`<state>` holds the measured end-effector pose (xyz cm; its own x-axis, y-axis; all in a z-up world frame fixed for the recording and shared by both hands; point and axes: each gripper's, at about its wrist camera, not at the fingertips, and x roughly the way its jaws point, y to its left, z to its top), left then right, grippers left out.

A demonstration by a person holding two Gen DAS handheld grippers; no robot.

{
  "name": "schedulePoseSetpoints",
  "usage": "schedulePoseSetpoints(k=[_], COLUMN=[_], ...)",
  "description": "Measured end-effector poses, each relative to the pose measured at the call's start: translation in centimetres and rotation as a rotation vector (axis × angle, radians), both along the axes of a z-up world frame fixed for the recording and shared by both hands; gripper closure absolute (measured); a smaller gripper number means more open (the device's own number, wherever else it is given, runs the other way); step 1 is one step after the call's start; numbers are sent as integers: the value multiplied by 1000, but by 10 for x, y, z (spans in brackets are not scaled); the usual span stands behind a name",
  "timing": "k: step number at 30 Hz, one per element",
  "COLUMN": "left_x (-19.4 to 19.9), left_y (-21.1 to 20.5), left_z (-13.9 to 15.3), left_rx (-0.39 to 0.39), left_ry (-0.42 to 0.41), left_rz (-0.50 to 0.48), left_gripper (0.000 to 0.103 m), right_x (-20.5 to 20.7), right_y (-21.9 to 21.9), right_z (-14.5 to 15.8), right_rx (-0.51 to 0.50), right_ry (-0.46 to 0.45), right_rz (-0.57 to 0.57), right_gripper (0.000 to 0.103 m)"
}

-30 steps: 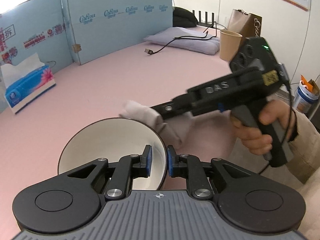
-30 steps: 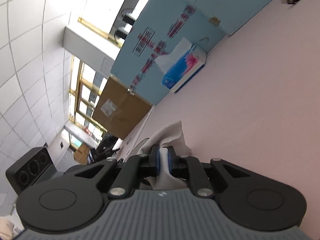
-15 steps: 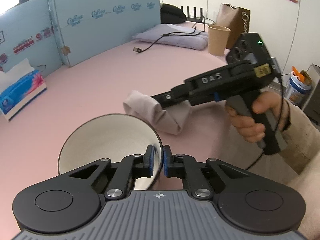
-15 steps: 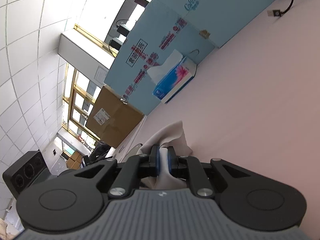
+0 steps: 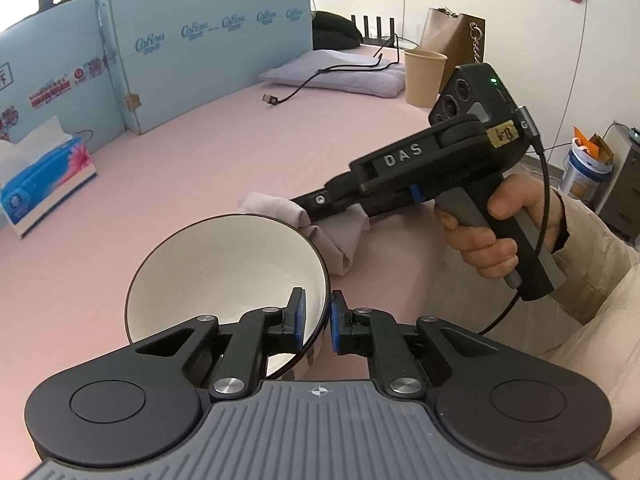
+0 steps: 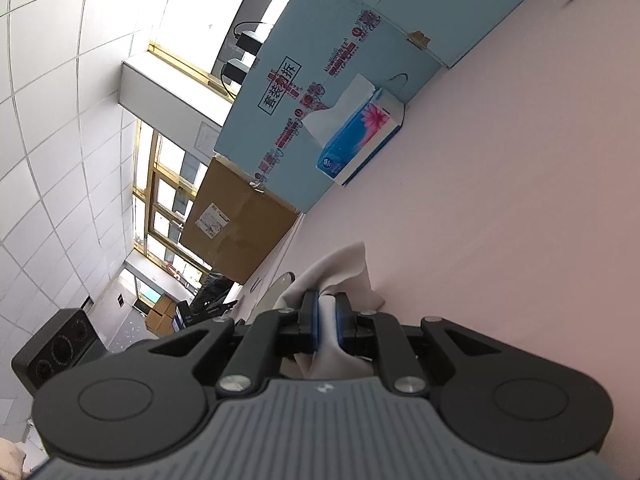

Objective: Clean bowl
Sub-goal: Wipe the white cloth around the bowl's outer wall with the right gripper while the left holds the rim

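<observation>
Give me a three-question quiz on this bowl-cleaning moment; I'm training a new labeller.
1. True or false: the left hand-held gripper has the bowl rim between its pads.
2. The right hand-held gripper holds: A) cup B) cloth C) cable.
3. Fill in: the tissue box stands by the blue ____.

Key: 1 true, though its jaws are opening slightly. 2 B, the cloth. 3 panel.

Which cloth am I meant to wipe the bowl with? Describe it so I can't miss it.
On the pink table, find the white bowl with a dark rim. Just past its far rim, the beige cloth hangs, bunched, from the right gripper. The larger lilac cloth lies flat at the back, under a black cable.
</observation>
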<state>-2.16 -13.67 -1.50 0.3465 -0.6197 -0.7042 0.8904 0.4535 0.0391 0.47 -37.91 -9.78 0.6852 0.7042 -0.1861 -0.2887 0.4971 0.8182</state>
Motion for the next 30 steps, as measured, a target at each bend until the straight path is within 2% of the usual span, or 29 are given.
schedulePoseSetpoints(k=[10,20,30], left_x=[0,-1,-1], left_y=[3,4,4], left_z=[0,-1,0], left_rx=[-12,-17,-22], left_ry=[5,1,5], left_rz=[-1,-4,-7], left_gripper=[87,86,86], right_x=[20,48,43], right_y=[5,22,20], right_z=[1,9,8], right_rx=[9,-23,-26], right_ry=[18,8,-2], right_rz=[20,98,102], right_gripper=[91,91,91])
